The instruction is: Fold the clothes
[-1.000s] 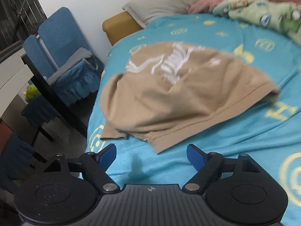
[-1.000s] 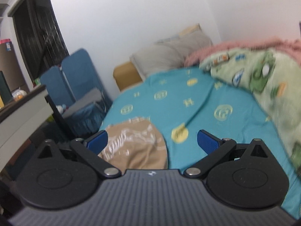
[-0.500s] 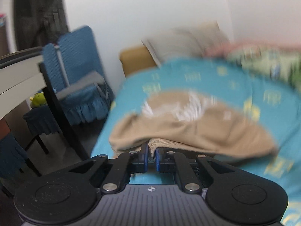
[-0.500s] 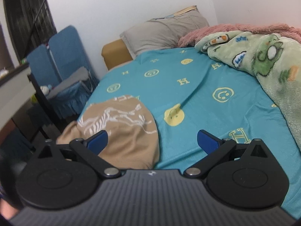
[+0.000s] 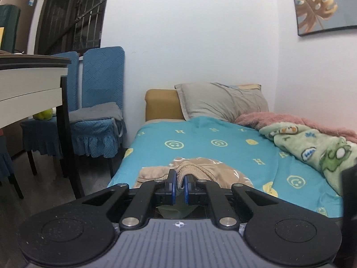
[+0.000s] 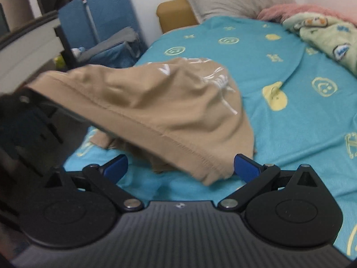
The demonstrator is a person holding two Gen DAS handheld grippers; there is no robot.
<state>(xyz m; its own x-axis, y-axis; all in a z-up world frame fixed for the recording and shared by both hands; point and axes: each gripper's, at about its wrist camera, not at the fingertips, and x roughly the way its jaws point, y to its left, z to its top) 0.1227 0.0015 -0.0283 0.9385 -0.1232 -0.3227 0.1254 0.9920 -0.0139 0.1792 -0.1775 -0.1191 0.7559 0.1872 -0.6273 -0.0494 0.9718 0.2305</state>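
Observation:
A tan T-shirt with white print (image 6: 169, 102) lies bunched on the turquoise bedsheet (image 6: 279, 138) near the bed's front left. My left gripper (image 5: 180, 186) is shut on the tan T-shirt's hem (image 5: 191, 172) and holds that edge raised. In the right wrist view the raised hem stretches from the left gripper at far left (image 6: 24, 116) down toward my right gripper (image 6: 179, 167). My right gripper is open, its blue pads on either side of the hem's lower corner, just short of it.
A grey pillow (image 5: 223, 100) and a tan headboard block (image 5: 161, 103) are at the bed's far end. A green cartoon blanket (image 5: 312, 147) and a pink blanket (image 5: 290, 120) lie along the right. Blue-covered chairs (image 5: 98, 111) and a table (image 5: 29, 78) stand left of the bed.
My left gripper shut on the shirt's hem and lifted it, levelling out. My right gripper dropped lower and closer to the shirt, staying open.

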